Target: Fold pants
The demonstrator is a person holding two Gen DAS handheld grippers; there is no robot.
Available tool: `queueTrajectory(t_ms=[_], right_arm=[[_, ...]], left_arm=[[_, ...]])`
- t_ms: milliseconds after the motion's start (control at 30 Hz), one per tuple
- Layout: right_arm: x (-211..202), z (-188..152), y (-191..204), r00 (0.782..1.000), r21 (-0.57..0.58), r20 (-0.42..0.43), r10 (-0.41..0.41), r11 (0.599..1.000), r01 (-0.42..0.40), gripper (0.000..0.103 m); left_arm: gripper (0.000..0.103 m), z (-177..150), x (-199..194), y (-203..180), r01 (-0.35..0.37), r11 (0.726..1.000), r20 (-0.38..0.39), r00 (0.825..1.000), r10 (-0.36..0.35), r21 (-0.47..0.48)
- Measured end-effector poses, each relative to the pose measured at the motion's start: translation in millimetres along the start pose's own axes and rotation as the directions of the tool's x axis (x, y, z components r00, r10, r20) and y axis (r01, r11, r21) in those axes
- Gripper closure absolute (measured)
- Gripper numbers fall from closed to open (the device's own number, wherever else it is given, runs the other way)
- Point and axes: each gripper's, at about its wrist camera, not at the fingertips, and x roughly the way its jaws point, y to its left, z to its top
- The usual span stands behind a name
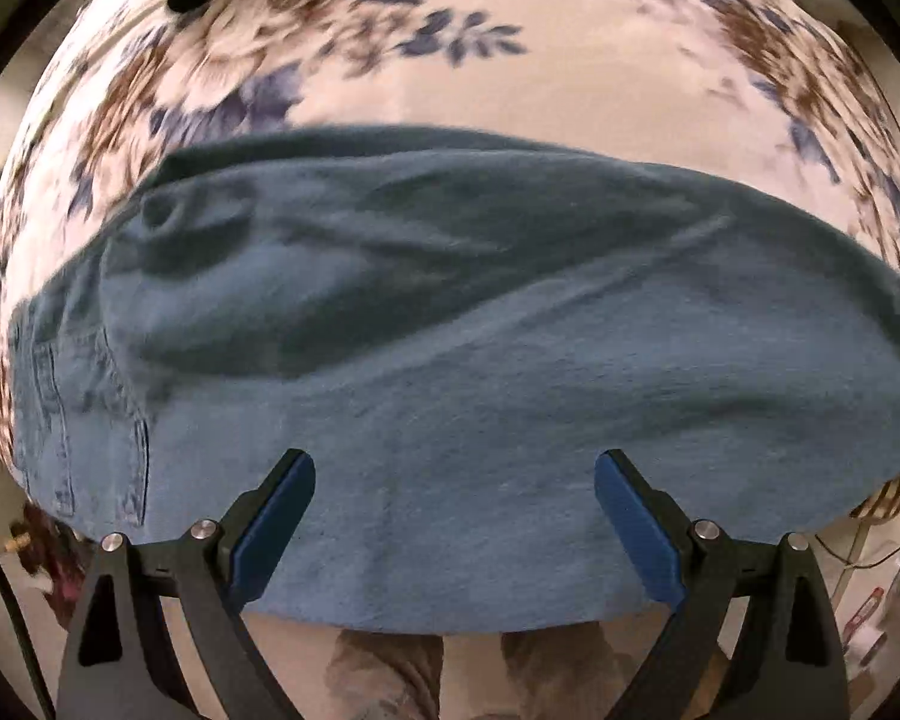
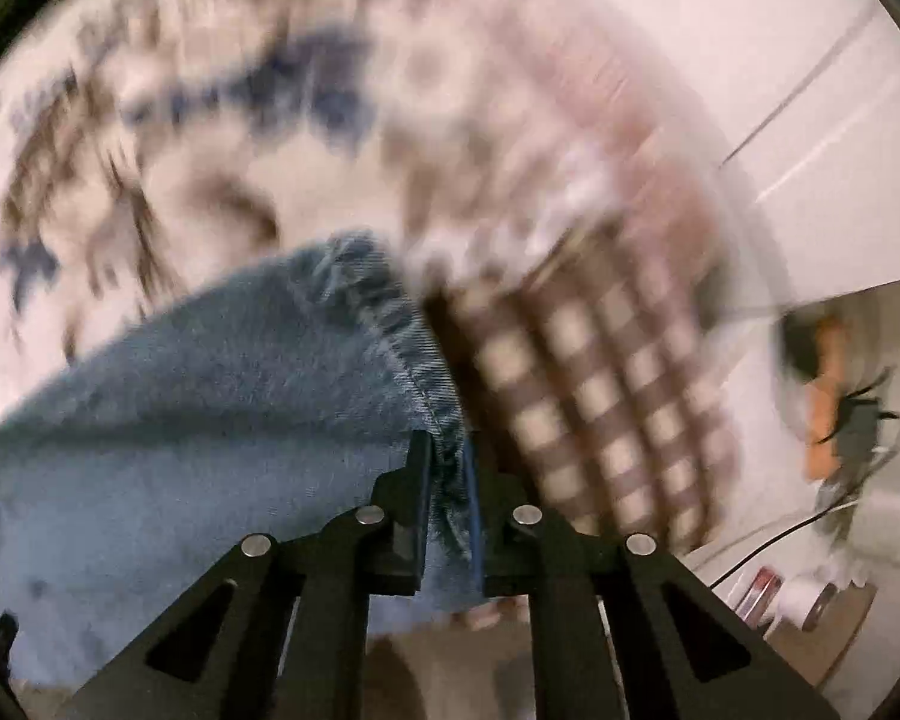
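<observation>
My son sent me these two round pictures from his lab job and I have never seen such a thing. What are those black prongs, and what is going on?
The black prongs are hand-held two-finger grippers, one in each of a person's hands. Each picture comes from a wide-angle camera on a gripper, looking along its fingers. The left gripper is open above blue denim pants, which lie on a flowered cloth. The right gripper is pinched shut on the pants' frayed hem, beside a brown checked cloth. That picture is blurred. The job is folding the pants.
</observation>
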Motion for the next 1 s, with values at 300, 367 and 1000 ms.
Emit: queueTrajectory(t_ms=[300, 367, 1000], right_arm=[[-93, -9, 81, 0.973, -0.111, 0.038, 0.227, 0.969, -0.222, 0.051], [-102, -24, 143, 0.942, -0.209, -0.049, 0.331, 0.919, -0.334, 0.051], [-5, -96, 540, 0.682, -0.472, -0.721, 0.122, 0.634, -0.612, 0.051]], left_arm=[[0.008, 0, -15, 75, 0.029, 0.982, 0.026, 0.999, -0.025, -0.185], [0.008, 5, -22, 102, 0.031, 0.973, 0.045, 0.999, -0.021, -0.229], [0.000, 75, 80, 332, 0.051, 0.913, -0.093, 0.991, -0.097, -0.405]])
